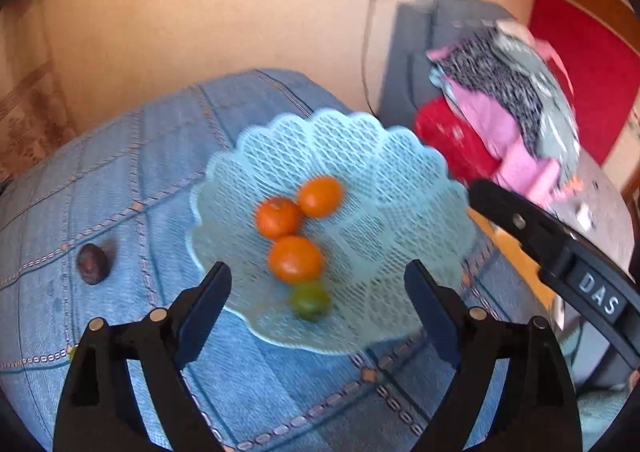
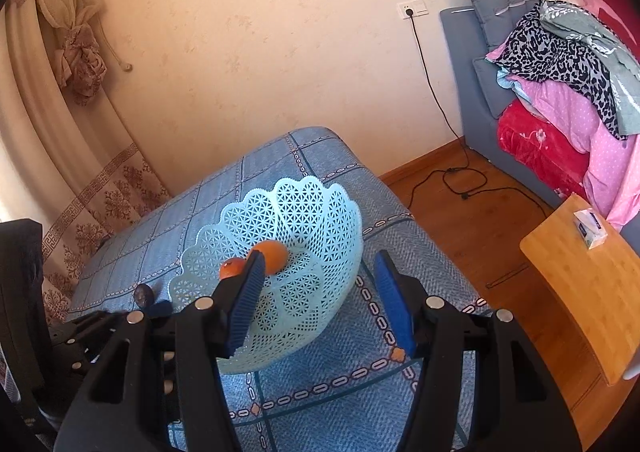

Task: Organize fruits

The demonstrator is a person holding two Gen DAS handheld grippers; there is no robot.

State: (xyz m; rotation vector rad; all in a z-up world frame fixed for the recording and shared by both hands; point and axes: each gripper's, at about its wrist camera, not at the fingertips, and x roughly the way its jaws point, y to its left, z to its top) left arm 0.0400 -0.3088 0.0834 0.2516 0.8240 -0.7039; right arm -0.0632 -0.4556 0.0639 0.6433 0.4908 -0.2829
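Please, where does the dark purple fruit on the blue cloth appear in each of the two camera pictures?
Left wrist view: the dark fruit lies at the left, on the tablecloth, left of the basket.
Right wrist view: the dark fruit shows small at lower left, close beside the basket's left edge.
Shared landmark: the light blue lattice basket holding oranges.

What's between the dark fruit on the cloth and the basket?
Nothing: only bare blue tablecloth lies between the dark fruit and the basket rim. The left wrist view shows it clearly.
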